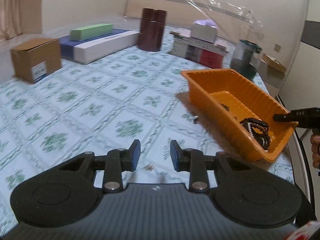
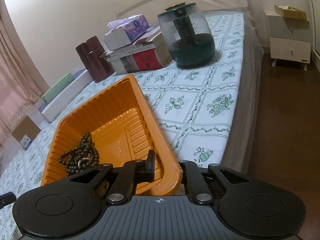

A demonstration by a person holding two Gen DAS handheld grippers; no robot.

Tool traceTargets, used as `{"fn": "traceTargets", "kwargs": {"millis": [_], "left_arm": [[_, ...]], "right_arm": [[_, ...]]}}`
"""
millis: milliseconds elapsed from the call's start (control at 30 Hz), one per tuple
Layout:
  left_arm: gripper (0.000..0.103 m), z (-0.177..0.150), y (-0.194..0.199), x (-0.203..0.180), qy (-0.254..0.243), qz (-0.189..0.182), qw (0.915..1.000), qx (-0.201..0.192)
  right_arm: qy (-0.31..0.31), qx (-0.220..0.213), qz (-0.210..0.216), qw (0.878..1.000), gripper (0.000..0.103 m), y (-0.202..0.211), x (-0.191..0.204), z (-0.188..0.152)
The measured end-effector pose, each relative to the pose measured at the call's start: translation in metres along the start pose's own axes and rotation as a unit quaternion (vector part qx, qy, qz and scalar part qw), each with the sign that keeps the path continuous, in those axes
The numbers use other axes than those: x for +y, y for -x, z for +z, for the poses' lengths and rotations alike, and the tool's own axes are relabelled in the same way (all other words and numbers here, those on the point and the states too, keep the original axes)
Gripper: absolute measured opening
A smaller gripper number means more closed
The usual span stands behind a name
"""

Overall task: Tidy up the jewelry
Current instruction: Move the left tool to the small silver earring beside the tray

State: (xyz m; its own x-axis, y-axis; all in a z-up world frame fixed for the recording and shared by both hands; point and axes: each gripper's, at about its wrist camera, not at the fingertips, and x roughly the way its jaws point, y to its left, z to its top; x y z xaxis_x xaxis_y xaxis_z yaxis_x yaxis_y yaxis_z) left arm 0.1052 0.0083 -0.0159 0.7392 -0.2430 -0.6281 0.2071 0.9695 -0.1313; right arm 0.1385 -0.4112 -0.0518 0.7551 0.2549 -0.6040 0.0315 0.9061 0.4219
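Note:
An orange plastic tray [image 1: 212,98] stands tilted on the floral cloth at the right. Dark bead bracelets [image 1: 258,130] lie heaped in its low near corner. My right gripper [image 2: 167,167] is shut on the tray's near wall, with one finger [image 2: 150,163] inside and the other hidden behind the rim. The left wrist view shows the right gripper [image 1: 284,117] at the tray's right rim. My left gripper [image 1: 155,154] hovers open over the cloth left of the tray, with nothing between its blue pads. A small pale trinket [image 1: 149,167] lies below it, and a small dark piece [image 1: 195,119] lies beside the tray.
At the back stand a cardboard box [image 1: 36,60], long white and green boxes [image 1: 104,45], a brown canister [image 1: 152,30], books with a tissue box [image 1: 200,48] and a glass jar [image 2: 188,38]. The cloth's edge [image 2: 238,108] drops to a brown floor.

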Motion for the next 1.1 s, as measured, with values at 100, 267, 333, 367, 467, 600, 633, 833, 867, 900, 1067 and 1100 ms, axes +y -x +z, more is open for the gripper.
{"fn": "traceTargets", "kwargs": {"millis": [100,267,333,367,467,600,633,833,867,900,1067,1100], "left_arm": [[0.028,0.007,-0.019,-0.011,-0.02,-0.019,0.9996,-0.003],[0.028,0.017,-0.057,-0.036,-0.063,-0.03,0.9976,0.0],[0.028,0.02,-0.07,-0.046,-0.081,-0.035,0.9961,-0.001],[0.028,0.02,-0.076,-0.05,-0.087,-0.037,0.9955,0.001],[0.028,0.021,-0.093,-0.059,-0.102,-0.044,0.9938,0.008],[0.013,0.022,-0.109,-0.066,-0.118,-0.048,0.9918,0.011],[0.012,0.023,-0.112,-0.065,-0.117,-0.048,0.9918,0.012],[0.01,0.024,-0.125,-0.055,-0.11,-0.063,0.9919,0.014],[0.01,0.024,-0.126,-0.055,-0.112,-0.065,0.9915,0.015],[0.01,0.025,-0.127,-0.054,-0.112,-0.069,0.9912,0.013],[0.01,0.026,-0.132,-0.05,-0.121,-0.081,0.9893,0.009],[0.01,0.026,-0.133,-0.049,-0.123,-0.084,0.9887,0.008]], "right_arm": [[-0.005,-0.006,-0.001,1.0,0.01,0.004,0.002,0.0],[-0.013,-0.008,-0.004,1.0,0.009,0.009,0.005,0.0],[-0.015,-0.011,-0.009,1.0,0.009,0.012,0.008,-0.001],[-0.016,-0.013,-0.013,1.0,0.009,0.014,0.01,-0.002],[-0.015,-0.023,-0.024,0.999,0.009,0.023,0.019,-0.004],[0.023,-0.041,-0.046,0.998,0.009,0.034,0.043,-0.004],[0.03,-0.045,-0.048,0.997,0.008,0.036,0.047,-0.004],[0.034,-0.043,-0.048,0.997,0.008,0.035,0.05,-0.003],[0.032,-0.041,-0.049,0.997,0.008,0.034,0.049,-0.003],[0.032,-0.041,-0.05,0.997,0.008,0.034,0.048,-0.003],[0.031,-0.038,-0.054,0.997,0.008,0.034,0.048,-0.004],[0.03,-0.038,-0.054,0.997,0.008,0.034,0.048,-0.005]]}}
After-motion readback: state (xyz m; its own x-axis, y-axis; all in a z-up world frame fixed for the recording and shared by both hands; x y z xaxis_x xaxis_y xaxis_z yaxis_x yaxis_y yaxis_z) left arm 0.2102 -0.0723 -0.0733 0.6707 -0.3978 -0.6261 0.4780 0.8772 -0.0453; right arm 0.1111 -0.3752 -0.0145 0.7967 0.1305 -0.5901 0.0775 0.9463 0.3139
